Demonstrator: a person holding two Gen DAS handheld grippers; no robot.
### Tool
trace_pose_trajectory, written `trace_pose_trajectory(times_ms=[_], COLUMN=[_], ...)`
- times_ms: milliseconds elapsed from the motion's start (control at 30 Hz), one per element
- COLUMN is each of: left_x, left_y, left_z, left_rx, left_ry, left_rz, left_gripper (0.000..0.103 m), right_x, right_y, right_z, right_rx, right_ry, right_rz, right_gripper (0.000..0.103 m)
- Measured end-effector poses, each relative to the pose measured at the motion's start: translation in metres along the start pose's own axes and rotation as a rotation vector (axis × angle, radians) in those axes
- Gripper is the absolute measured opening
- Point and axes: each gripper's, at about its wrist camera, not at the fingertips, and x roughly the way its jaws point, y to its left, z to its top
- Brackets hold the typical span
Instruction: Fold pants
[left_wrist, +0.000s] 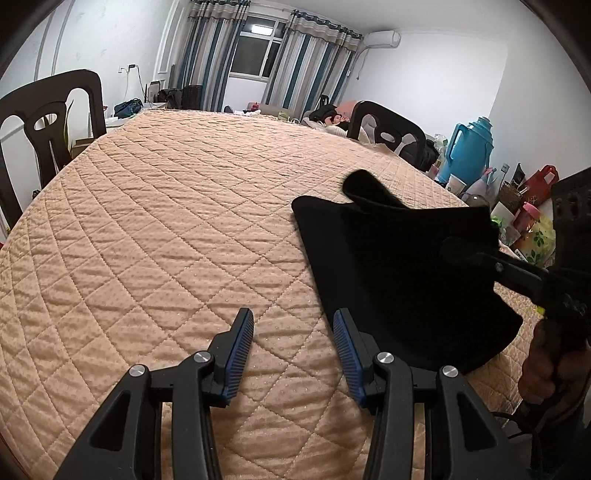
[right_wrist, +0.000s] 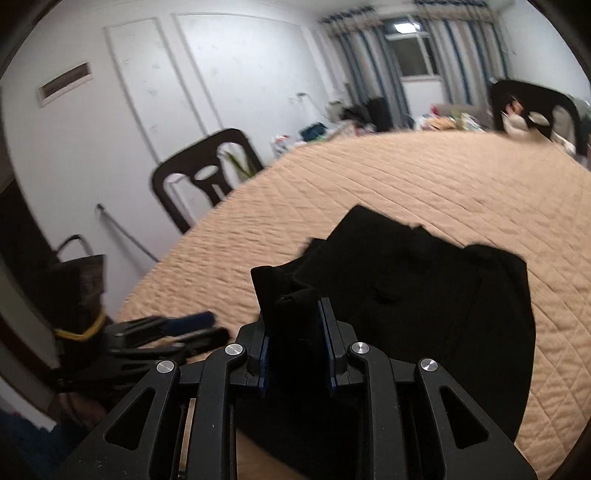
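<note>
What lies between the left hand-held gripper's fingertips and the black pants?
Only bare quilted tan cover. In the left wrist view the left hand-held gripper stands open and empty, the black pants just to its right, its right fingertip near their edge.

left wrist: low over quilt (left_wrist: 147, 221) | right wrist: likewise | shared: pants (left_wrist: 399, 273)

White walls (left_wrist: 424, 81), striped curtains (left_wrist: 310, 62) flanking a dark window (left_wrist: 255, 51), dark chairs (left_wrist: 48, 122) beside.

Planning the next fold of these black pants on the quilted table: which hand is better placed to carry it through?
Right. The right gripper already clamps a bunch of the black fabric pants; the left gripper hangs open over the tan quilted cover, holding nothing.
</note>
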Motion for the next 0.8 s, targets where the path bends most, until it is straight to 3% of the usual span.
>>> trace_pose_trajectory(times_ms=[167, 333, 467, 567, 633, 800], left_x=[-0.004, -0.007, -0.009, -0.01, -0.013, -0.024], left_y=[0.004, 0.007, 0.01, 0.01, 0.01, 0.007], left_z=[-0.002, 0.0, 0.001, 0.003, 0.004, 0.01], left_rx=[-0.007, -0.014, -0.023, -0.017, -0.016, -0.008], left_ry=[-0.002, -0.012, -0.016, -0.018, -0.025, -0.057], left_rz=[0.006, 0.016, 0.016, 0.023, 0.022, 0.014], left_gripper=[0.048, 0.048, 0.048, 0.048, 0.048, 0.048], right_x=[0.035, 0.023, 0.034, 0.034, 0.031, 0.002], right_y=[0.009, 0.024, 0.026, 0.025, 0.027, 0.032], right_z=[-0.018, -0.016, -0.024, -0.027, -0.026, -0.022], right_rx=[-0.038, -0.105, -0.138, -0.137, -0.128, -0.124], right_ry=[0.1, 0.06, 0.098, 0.099, 0.104, 0.047], right_rz=[0.017, -0.009, -0.003, 0.02, 0.039, 0.134], right_gripper=[0.023, 0.023, 0.024, 0.031, 0.043, 0.045])
